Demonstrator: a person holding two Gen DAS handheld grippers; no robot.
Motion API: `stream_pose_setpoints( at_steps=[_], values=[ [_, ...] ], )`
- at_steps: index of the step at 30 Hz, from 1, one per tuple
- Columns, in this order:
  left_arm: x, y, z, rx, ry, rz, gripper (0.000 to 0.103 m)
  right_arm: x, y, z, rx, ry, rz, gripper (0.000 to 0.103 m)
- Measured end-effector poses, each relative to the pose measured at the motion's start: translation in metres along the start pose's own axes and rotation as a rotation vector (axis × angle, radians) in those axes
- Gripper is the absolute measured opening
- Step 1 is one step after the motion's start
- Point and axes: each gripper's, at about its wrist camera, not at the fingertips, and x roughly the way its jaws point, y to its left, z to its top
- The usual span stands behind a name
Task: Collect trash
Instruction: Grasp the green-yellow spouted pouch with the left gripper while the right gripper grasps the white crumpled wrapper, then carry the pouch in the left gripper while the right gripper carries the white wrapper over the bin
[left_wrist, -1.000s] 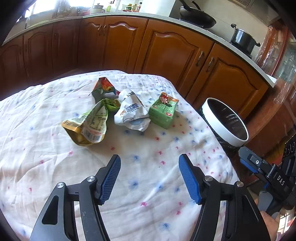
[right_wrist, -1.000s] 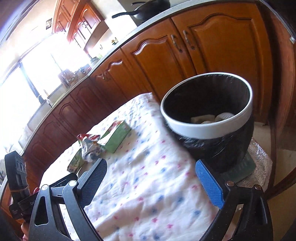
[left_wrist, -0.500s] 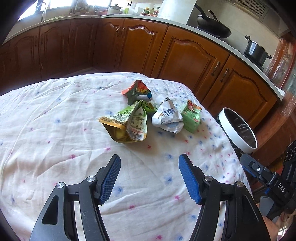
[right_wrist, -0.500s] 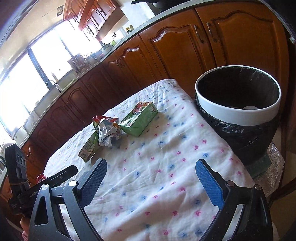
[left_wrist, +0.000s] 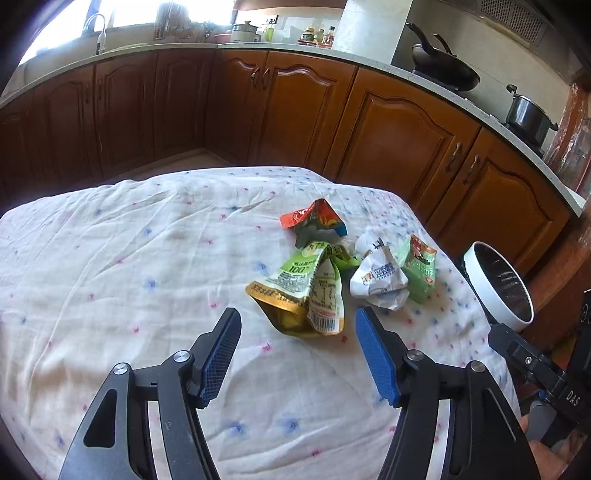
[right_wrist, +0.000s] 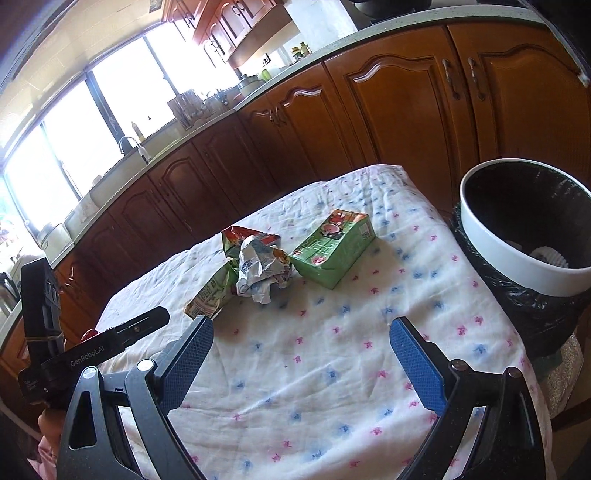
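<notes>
Several pieces of trash lie together on the cloth-covered table (left_wrist: 110, 266): a green and yellow pouch (left_wrist: 306, 291), a red and green wrapper (left_wrist: 314, 221), a crumpled white wrapper (left_wrist: 380, 280) and a green carton (left_wrist: 421, 273). The carton (right_wrist: 332, 251) and white wrapper (right_wrist: 262, 273) also show in the right wrist view. The white-rimmed bin (right_wrist: 517, 258) with a black liner stands off the table's right edge. My left gripper (left_wrist: 295, 347) is open and empty, just short of the pouch. My right gripper (right_wrist: 301, 362) is open and empty above the cloth, short of the carton.
Wooden kitchen cabinets (left_wrist: 295, 118) wrap around behind the table. A wok (left_wrist: 443, 70) and a pot (left_wrist: 528, 118) sit on the counter. The bin (left_wrist: 498, 288) holds some white trash. The right gripper's body (left_wrist: 535, 373) shows at the left view's right edge.
Both views have swung left. The trash pile now sits closer to the left gripper's fingers. The right gripper has turned from the bin toward the trash on the table. Both stay open.
</notes>
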Motion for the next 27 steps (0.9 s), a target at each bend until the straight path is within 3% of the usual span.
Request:
stream_pose_setpoints(
  at_steps=[4, 7, 9, 13, 17, 19, 20, 23, 27],
  values=[
    [0.014, 0.001, 0.014, 0.036, 0.008, 0.009, 0.063, 0.014, 0.008, 0.011, -0.024, 0.011, 0.035, 0.085],
    [0.03, -0.002, 0.02, 0.065, 0.037, 0.018, 0.061, 0.03, 0.014, 0.022, -0.031, 0.03, 0.066, 0.066],
    [0.042, -0.004, 0.022, 0.081, 0.064, 0.014, 0.054, 0.041, 0.02, 0.028, -0.042, 0.047, 0.083, 0.054],
    [0.064, -0.006, 0.022, 0.117, 0.112, 0.007, 0.05, 0.066, 0.03, 0.035, -0.073, 0.078, 0.1, 0.052],
    [0.082, -0.009, 0.018, 0.149, 0.151, 0.013, 0.034, 0.089, 0.039, 0.038, -0.11, 0.118, 0.107, 0.05],
    [0.082, -0.009, 0.019, 0.153, 0.138, 0.009, 0.03, 0.1, 0.041, 0.036, -0.13, 0.145, 0.098, 0.042],
    [0.082, -0.009, 0.019, 0.153, 0.135, 0.002, 0.02, 0.106, 0.041, 0.034, -0.132, 0.162, 0.093, 0.033],
    [0.08, -0.012, 0.019, 0.165, 0.123, -0.007, 0.008, 0.112, 0.037, 0.028, -0.136, 0.173, 0.092, 0.031],
    [0.074, -0.018, 0.016, 0.185, 0.107, -0.003, 0.004, 0.1, 0.036, 0.028, -0.13, 0.155, 0.104, 0.028]
  ],
)
